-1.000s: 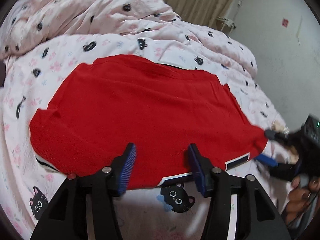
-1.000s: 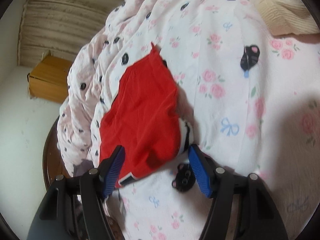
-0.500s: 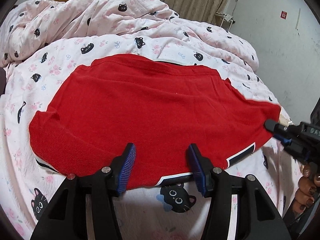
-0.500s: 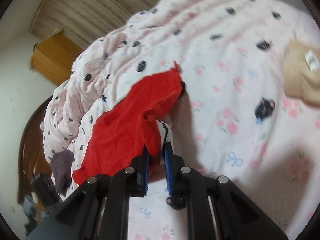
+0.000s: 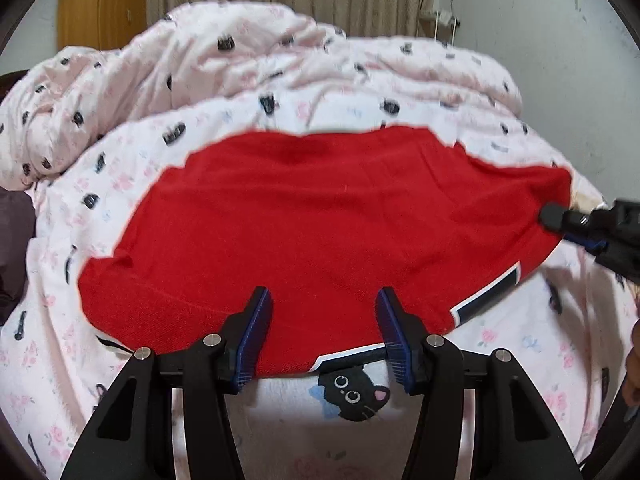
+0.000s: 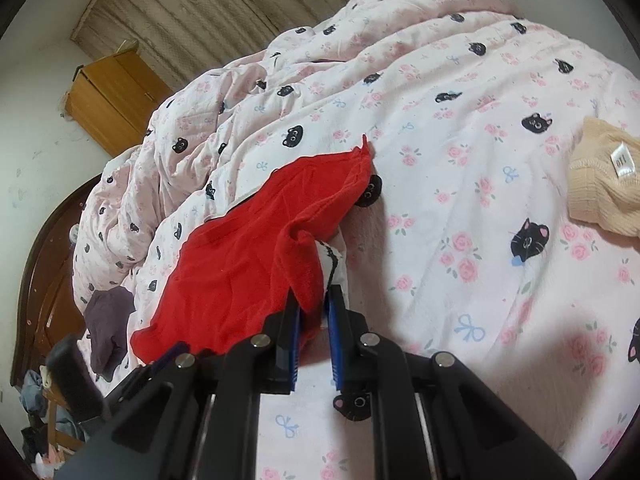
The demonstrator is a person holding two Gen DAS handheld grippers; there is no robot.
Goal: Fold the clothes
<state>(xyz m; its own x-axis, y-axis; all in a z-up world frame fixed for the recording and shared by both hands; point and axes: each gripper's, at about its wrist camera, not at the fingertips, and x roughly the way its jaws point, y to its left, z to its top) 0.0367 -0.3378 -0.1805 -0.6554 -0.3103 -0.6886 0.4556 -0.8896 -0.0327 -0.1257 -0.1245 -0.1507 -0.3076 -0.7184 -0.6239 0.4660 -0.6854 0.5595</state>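
Note:
A red garment (image 5: 320,232) with navy and white trim lies spread on the bed's pink cat-print quilt (image 5: 280,92). My left gripper (image 5: 323,330) is open, its jaws over the garment's near hem, gripping nothing. My right gripper (image 6: 311,306) is shut on the red garment's (image 6: 248,264) right edge and lifts it off the quilt (image 6: 460,128). It also shows at the right in the left wrist view (image 5: 560,220), pinching the raised corner.
A beige knit garment (image 6: 600,188) lies on the quilt at the right. A dark purple cloth (image 6: 108,320) lies at the bed's left edge. A wooden cabinet (image 6: 116,96) and curtains (image 6: 208,12) stand behind the bed.
My right gripper closed on the garment's right edge and has lifted it. The left gripper stayed open at the near hem and its view tilted upward.

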